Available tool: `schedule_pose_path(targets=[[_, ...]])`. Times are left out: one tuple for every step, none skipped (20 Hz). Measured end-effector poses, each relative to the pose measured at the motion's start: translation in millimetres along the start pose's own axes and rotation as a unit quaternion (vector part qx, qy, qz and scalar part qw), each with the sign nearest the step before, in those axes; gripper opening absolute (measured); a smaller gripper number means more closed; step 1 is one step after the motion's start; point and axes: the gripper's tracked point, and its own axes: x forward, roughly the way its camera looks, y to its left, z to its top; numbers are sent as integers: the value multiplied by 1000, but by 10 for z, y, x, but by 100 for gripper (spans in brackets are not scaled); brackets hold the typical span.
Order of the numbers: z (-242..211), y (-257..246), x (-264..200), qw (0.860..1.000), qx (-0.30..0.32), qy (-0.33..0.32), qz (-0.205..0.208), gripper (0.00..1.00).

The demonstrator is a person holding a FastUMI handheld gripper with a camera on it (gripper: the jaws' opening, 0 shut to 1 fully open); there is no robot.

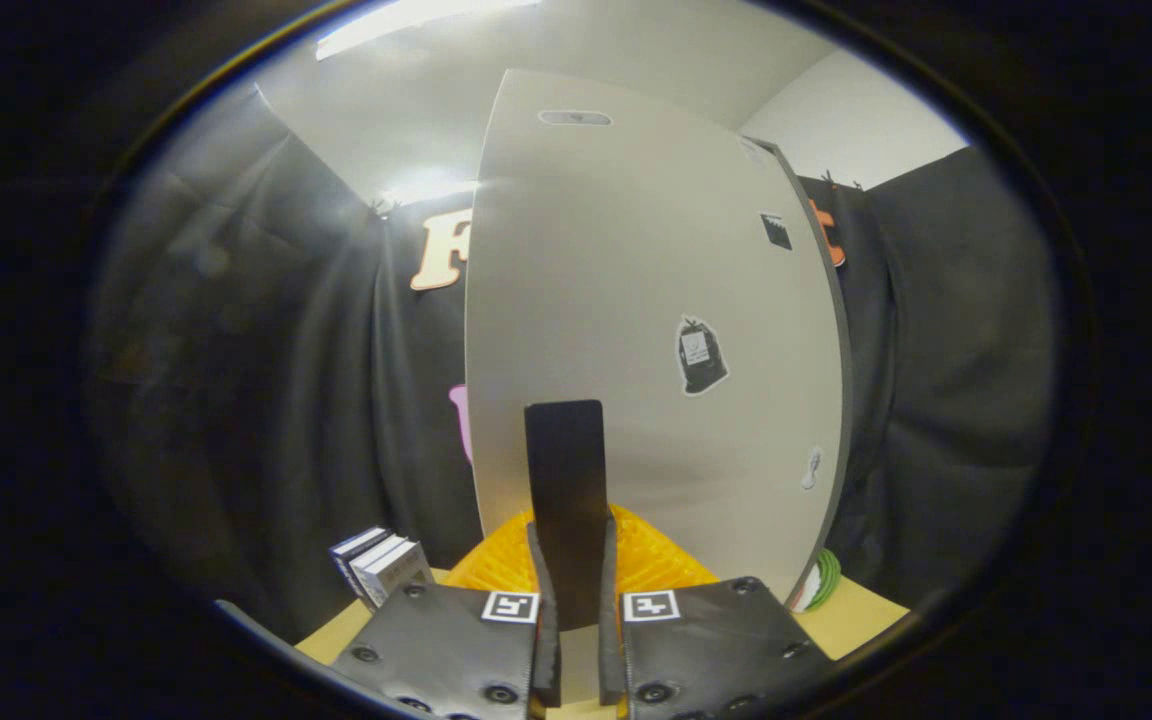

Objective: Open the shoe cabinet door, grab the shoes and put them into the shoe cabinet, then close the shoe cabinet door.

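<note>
Left of the gripper (573,640) stand small boxes (381,565) on the bench (856,615); its fingers look clenched on the dark handle (566,500) of the cabinet door (636,300) (dead ahead), so hold firm and follow the door's arc.

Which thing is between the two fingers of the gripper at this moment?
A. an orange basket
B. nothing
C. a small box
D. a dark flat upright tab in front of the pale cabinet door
D: the gripper has its fingers close on both sides of the dark upright tab, in front of the pale cabinet door.
</note>
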Motion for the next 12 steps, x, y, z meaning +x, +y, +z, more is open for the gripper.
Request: schedule_pose_path(targets=[[2, -32, -48, 1000, 3, 0, 6, 16], [11, -68, -98, 1000, 6, 1, 12, 16], [20, -106, -160, 1000, 7, 3, 18, 16], [28, -152, -224, 1000, 5, 5, 25, 16], [35, -198, -291, 999, 4, 7, 32, 16], [50, -249, -351, 999, 4, 8, 40, 16], [56, -300, -416, 999, 5, 7, 47, 16], [75, -362, -477, 999, 4, 7, 52, 16], [79, -436, -544, 998, 3, 9, 57, 16], [90, -501, -599, 998, 3, 9, 61, 16], [95, -572, -654, 998, 5, 9, 65, 16], [109, -643, -716, 998, 6, 8, 68, 16]])
